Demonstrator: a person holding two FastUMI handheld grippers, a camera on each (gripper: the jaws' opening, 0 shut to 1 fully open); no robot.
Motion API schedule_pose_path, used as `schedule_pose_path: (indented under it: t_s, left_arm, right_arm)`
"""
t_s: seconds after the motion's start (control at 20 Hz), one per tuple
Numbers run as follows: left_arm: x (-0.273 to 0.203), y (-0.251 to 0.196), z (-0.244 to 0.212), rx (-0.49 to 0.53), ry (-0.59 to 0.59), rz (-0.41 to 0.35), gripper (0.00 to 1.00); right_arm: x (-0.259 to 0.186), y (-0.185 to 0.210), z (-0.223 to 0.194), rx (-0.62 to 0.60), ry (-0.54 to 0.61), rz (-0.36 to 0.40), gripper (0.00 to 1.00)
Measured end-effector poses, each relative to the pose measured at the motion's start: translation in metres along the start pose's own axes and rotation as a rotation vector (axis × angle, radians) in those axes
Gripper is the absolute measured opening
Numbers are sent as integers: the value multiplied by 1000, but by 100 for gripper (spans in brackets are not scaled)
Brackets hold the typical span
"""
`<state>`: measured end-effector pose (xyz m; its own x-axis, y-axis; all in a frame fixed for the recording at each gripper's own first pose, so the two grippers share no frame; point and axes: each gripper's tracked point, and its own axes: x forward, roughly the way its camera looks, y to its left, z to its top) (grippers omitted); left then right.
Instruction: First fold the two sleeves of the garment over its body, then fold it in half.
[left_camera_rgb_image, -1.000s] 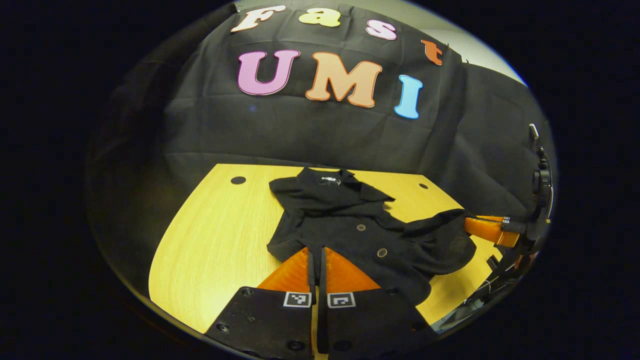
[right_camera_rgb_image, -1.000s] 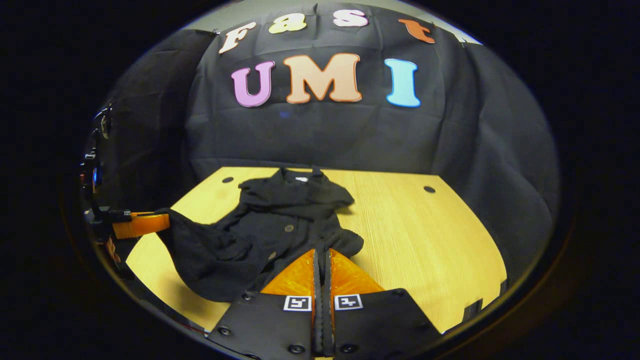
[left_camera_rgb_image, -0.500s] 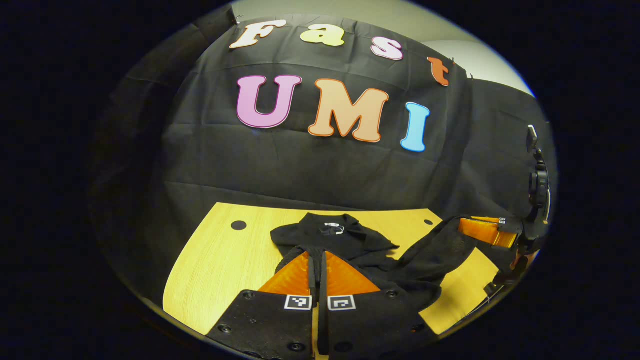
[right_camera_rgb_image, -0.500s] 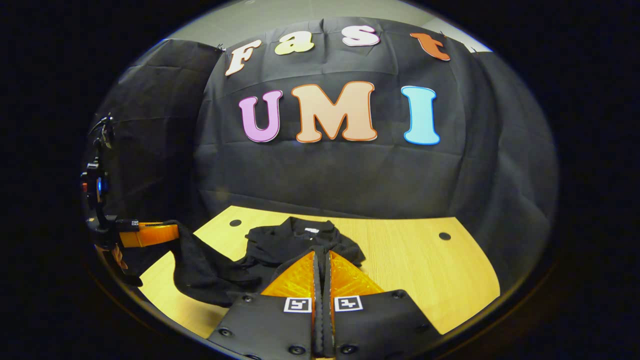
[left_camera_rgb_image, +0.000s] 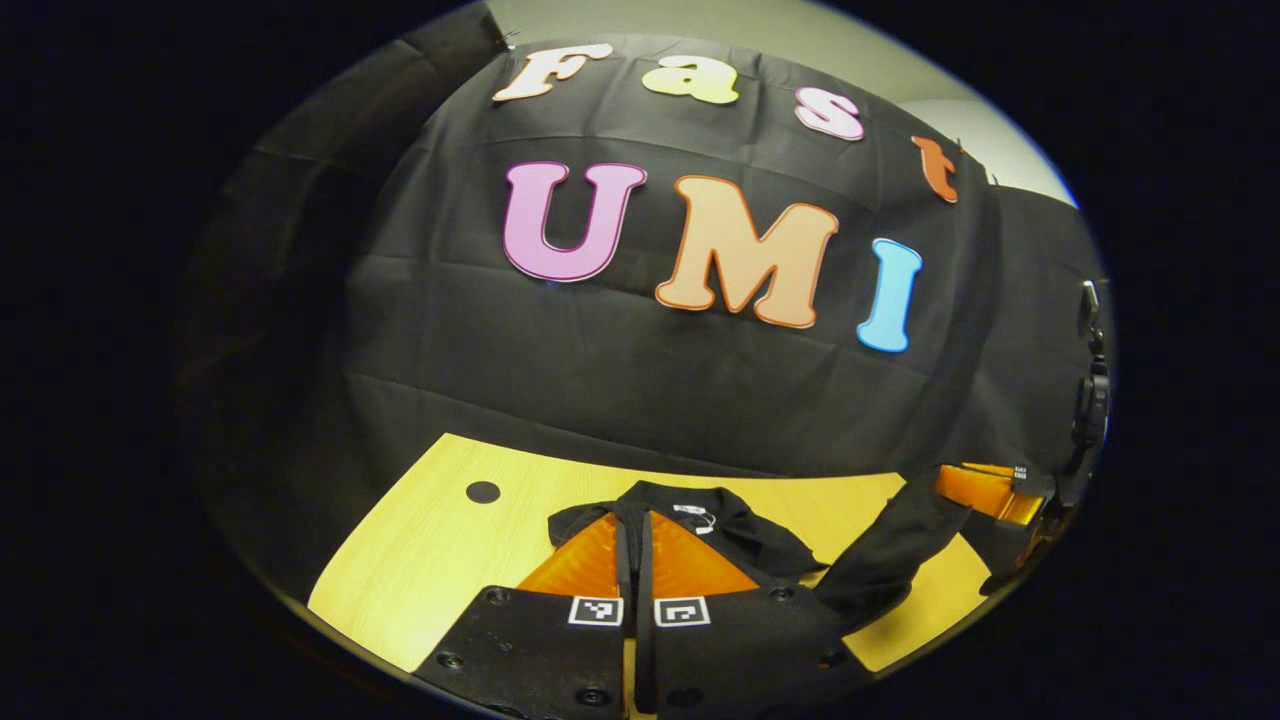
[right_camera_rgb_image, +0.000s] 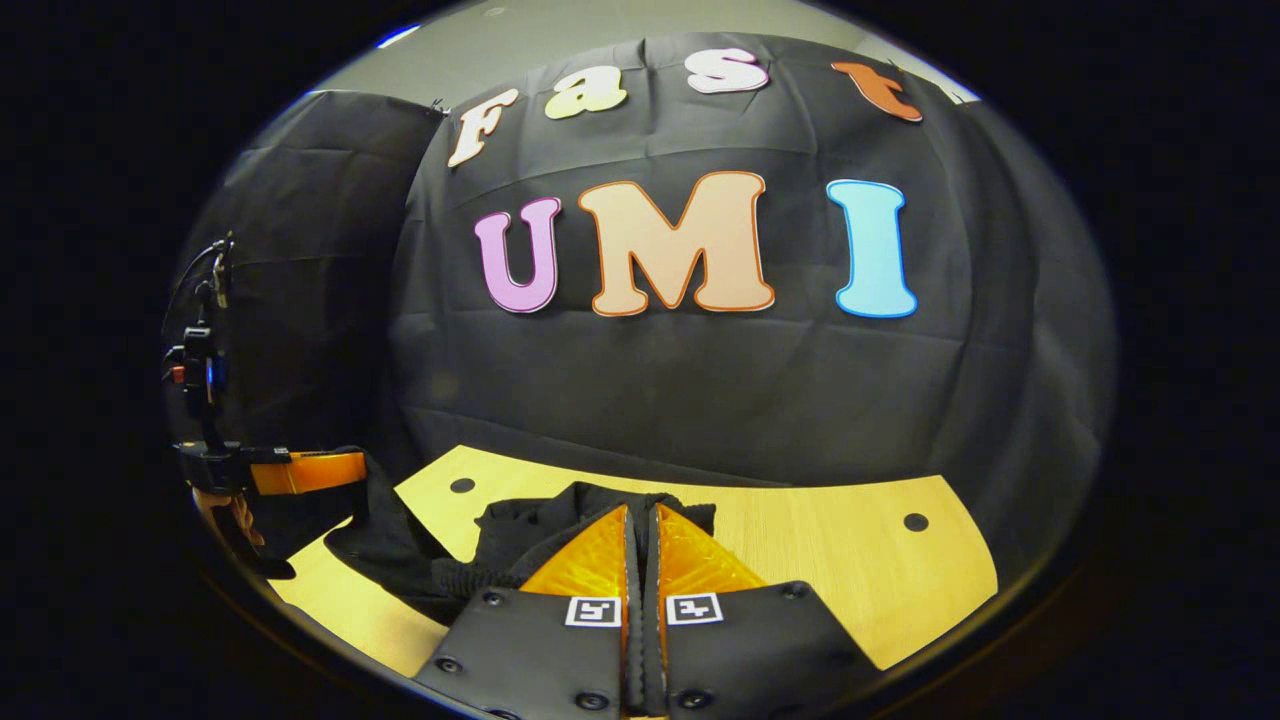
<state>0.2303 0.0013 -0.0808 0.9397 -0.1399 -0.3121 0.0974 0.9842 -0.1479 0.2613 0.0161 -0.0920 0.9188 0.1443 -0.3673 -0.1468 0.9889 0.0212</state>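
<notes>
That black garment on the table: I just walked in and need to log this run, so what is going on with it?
A person is folding the black garment on the wooden table with two handheld grippers. The left gripper and the right gripper each look shut on the garment's near edge, holding it raised toward the collar end. The fold in half seems underway, not yet laid flat.

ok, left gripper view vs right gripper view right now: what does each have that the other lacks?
Left gripper view: the white neck label, and the right gripper seen side-on, holding up a stretched band of cloth. Right gripper view: the left gripper side-on with cloth hanging from it, and the table's right-hand hole. Both: the black garment, the wooden table, and each view's own orange fingers together on the cloth.
</notes>
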Motion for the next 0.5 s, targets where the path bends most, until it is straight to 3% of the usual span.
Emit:
schedule_pose_path:
  t_s: [0.1, 0.3, 0.5]
  left_arm:
    - [20, 5, 3, -11, 1, 30, 0]
    - [68, 15, 2, -22, 4, 78, 0]
    - [117, 25, -26, -40, 53, 121, 0]
  right_arm:
    - [22, -11, 7, 6, 1, 1, 5]
    - [74, -34, 12, 10, 0, -2, 2]
    - [129, -53, -12, 48, 51, 1, 4]
